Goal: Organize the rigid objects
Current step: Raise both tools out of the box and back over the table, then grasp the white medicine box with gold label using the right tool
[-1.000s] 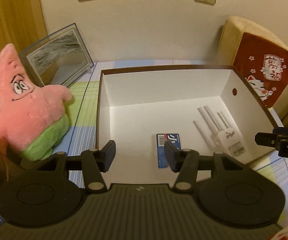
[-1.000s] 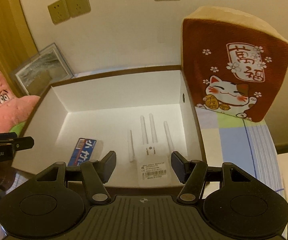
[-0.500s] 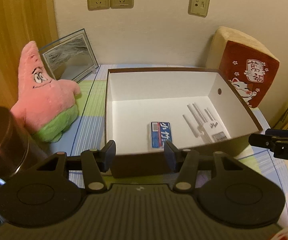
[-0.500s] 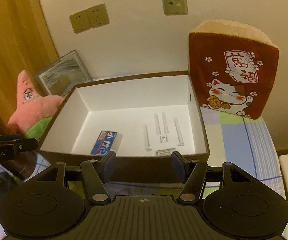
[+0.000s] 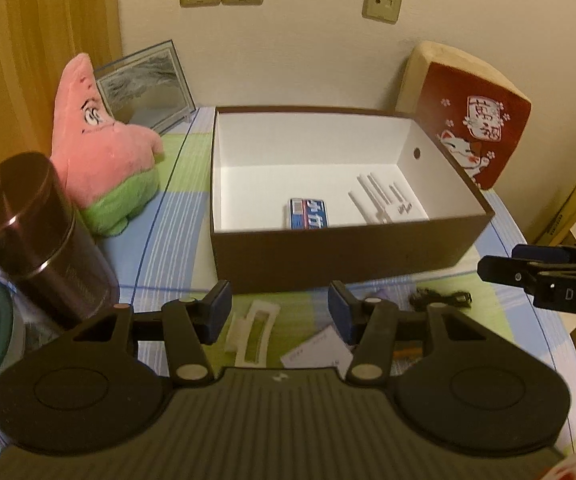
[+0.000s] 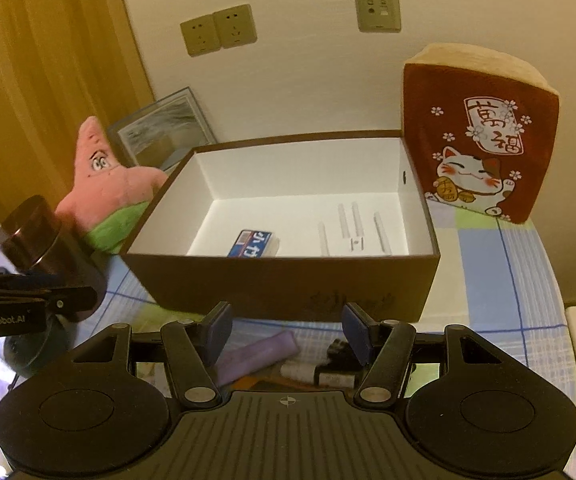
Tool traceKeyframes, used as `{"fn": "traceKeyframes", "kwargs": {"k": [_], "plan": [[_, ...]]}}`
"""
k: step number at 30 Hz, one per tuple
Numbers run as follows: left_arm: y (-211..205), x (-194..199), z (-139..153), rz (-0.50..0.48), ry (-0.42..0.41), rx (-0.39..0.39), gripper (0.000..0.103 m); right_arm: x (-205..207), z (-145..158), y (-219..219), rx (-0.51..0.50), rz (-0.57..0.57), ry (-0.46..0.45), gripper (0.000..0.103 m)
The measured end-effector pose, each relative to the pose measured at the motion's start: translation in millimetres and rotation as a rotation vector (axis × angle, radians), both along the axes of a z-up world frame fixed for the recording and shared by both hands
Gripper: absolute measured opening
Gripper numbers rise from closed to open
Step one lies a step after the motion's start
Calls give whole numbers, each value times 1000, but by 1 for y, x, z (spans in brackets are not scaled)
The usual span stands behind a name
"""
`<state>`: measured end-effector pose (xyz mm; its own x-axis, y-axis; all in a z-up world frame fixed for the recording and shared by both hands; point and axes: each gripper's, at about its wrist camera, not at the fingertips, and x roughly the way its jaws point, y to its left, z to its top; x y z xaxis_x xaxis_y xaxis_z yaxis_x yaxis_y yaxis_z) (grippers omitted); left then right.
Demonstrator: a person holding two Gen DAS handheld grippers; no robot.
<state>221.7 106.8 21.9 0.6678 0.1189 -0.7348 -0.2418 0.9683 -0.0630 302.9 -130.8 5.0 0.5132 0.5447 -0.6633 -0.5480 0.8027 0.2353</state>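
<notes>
both tools empty and apart, hovering short of the box

the left tool (image 5: 279, 312) and right tool (image 6: 286, 326) stand with jaws apart, holding nothing. the box (image 6: 288, 284) on the counter (image 5: 176, 216) already holds a blue pack (image 5: 308, 213) and a white router (image 5: 392, 204); a purple case (image 6: 260, 354) and white strip (image 5: 254, 330) lie loose before it. risk: a low reach could knock the brown canister (image 5: 36, 232) close by on the left.

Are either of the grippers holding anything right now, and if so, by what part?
Nothing is held. The left gripper and right gripper both stand open and empty.
</notes>
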Motion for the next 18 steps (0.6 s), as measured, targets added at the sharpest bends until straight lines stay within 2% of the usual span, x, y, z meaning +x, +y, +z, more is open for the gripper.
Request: {"fn": "traceKeyframes", "kwargs": {"k": [18], "plan": [[-21, -44, -33, -4, 88, -31, 49, -48, -32, 8, -28, 115, 84, 58]]}}
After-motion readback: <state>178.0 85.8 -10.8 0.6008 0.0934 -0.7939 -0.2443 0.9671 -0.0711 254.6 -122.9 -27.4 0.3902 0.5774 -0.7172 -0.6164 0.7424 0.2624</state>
